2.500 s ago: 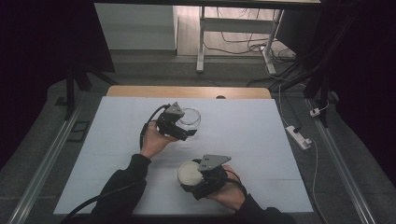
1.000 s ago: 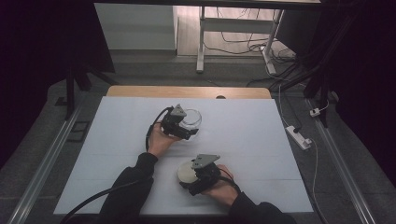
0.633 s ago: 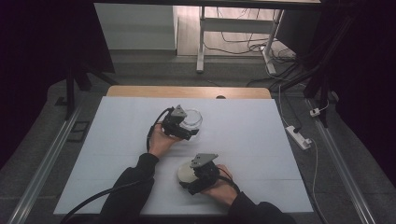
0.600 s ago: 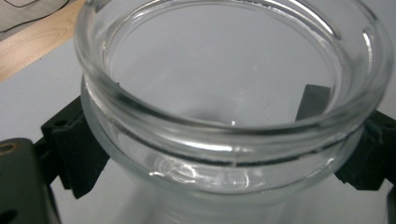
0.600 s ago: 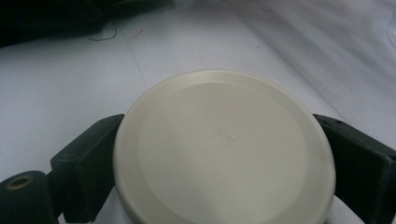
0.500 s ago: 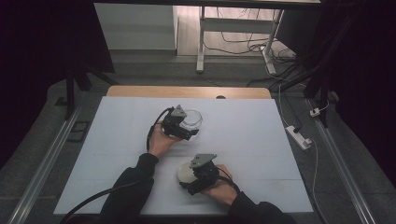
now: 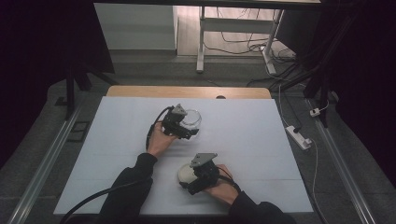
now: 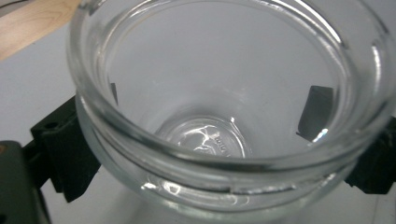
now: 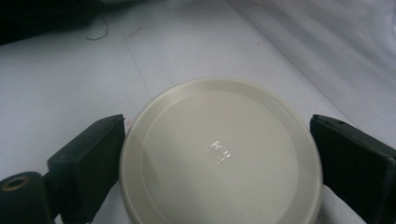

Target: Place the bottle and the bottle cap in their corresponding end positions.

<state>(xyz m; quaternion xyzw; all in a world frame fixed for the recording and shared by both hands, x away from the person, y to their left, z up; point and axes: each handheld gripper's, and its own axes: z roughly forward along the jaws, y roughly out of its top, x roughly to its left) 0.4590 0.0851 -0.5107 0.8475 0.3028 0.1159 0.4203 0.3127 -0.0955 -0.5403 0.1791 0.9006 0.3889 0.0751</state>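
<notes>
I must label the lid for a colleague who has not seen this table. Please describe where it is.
On the white table, look at the near edge, close to the person. The lid lies there between the right gripper's fingers. It is cream, flat and opaque; the jar farther back is clear glass.

Dim dark-edged high view; bright, softly blurred close-ups, glare on glass jar [image 8: 224, 116]

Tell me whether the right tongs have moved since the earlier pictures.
Yes, slightly. In the high view the right tongs, closed around the cream lid, have drifted a little away from the white table's near edge, towards the glass jar.
</notes>
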